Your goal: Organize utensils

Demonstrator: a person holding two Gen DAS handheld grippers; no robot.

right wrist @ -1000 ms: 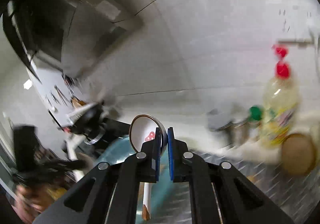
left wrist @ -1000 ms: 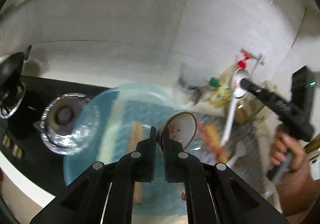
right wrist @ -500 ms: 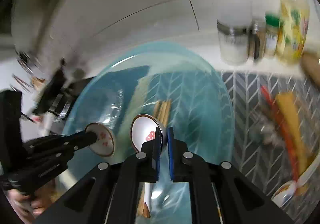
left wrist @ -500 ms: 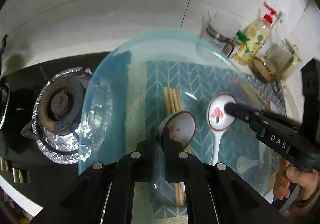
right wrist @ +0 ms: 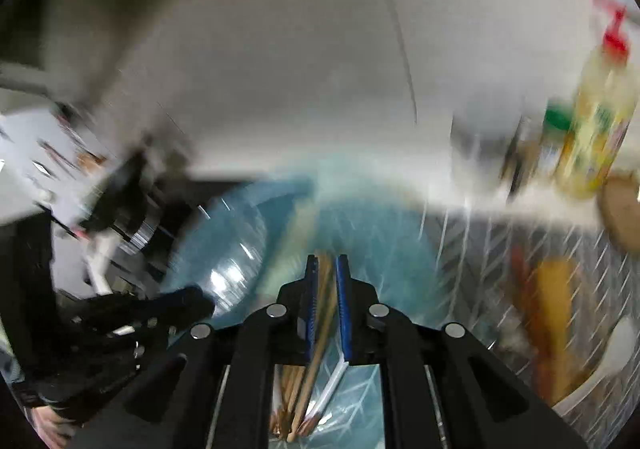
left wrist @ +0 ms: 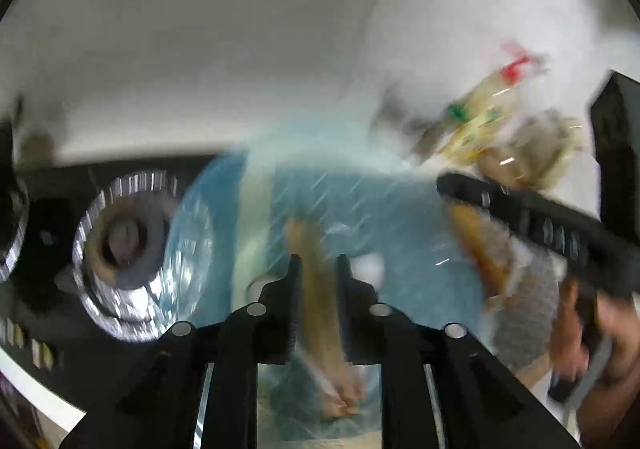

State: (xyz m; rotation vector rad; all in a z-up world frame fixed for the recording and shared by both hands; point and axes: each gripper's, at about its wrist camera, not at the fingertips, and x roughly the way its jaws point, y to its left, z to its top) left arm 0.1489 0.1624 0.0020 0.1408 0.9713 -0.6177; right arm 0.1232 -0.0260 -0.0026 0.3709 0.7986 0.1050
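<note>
Both views are motion-blurred. My left gripper (left wrist: 318, 261) is open and empty above the clear blue bowl (left wrist: 224, 209), with wooden chopsticks (left wrist: 320, 309) lying in the bowl below the gap. A white spoon (left wrist: 370, 265) lies blurred by the right finger. My right gripper (right wrist: 327, 261) is open, with a narrow gap; the chopsticks (right wrist: 320, 329) show through it in the bowl (right wrist: 240, 241). The right gripper also shows in the left wrist view (left wrist: 444, 185). The left gripper also shows in the right wrist view (right wrist: 204, 303).
A gas burner with a foil ring (left wrist: 120, 245) sits left of the bowl on the black stove. An oil bottle (right wrist: 596, 129), jars (right wrist: 480, 145) and a wooden lid (right wrist: 624, 209) stand at the back right. Orange and red utensils (right wrist: 552, 309) lie on the patterned mat.
Both grippers have let go of their white ceramic spoons over the bowl and opened. Both cameras swing upward, blurring the views.
</note>
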